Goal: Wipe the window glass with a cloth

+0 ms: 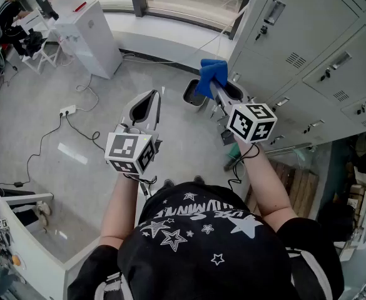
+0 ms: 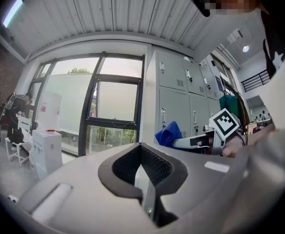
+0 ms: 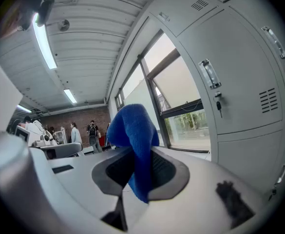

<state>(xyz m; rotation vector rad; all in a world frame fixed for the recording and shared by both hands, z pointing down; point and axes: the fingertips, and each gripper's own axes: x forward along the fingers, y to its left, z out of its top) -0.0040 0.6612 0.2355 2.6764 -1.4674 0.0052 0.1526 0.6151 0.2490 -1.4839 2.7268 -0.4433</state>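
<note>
Blue cloth (image 3: pixel 132 140): pinched between the jaws of the right gripper (image 1: pixel 215 91), bunched above the tips, a tail hanging down past the pads. Clamped on a narrow fold only (bulk of the fabric loose beyond the tips). Not yet on the window glass (image 3: pixel 181 101), which lies ahead of the jaws and well apart. Grey lockers (image 1: pixel 308 49) close on the right of the jaws.

Left gripper (image 2: pixel 141 174): jaws drawn together on nothing, held beside the right one, aimed at the same window.

Risks, as judged:
- Cloth slipping out of the pads once dragged over glass: thin fold, friction pulling sideways.
- Hard jaw tips meeting the pane instead of fabric if pressed with the bunch off to one side, leading to knocking or scratching.
- Clipping the lockers or the black window frame (image 2: pixel 89 116) on a sweep, given the tight corner.
- Snagging a foot on the floor cables (image 1: pixel 40 149) while closing in on the window.

Count:
- cloth: one
- grippers: two
- marker cubes (image 1: pixel 251 120): two, one per gripper
- power strip (image 1: pixel 68 110) on the floor: one
- locker doors: several, full number cut off at the edge
</note>
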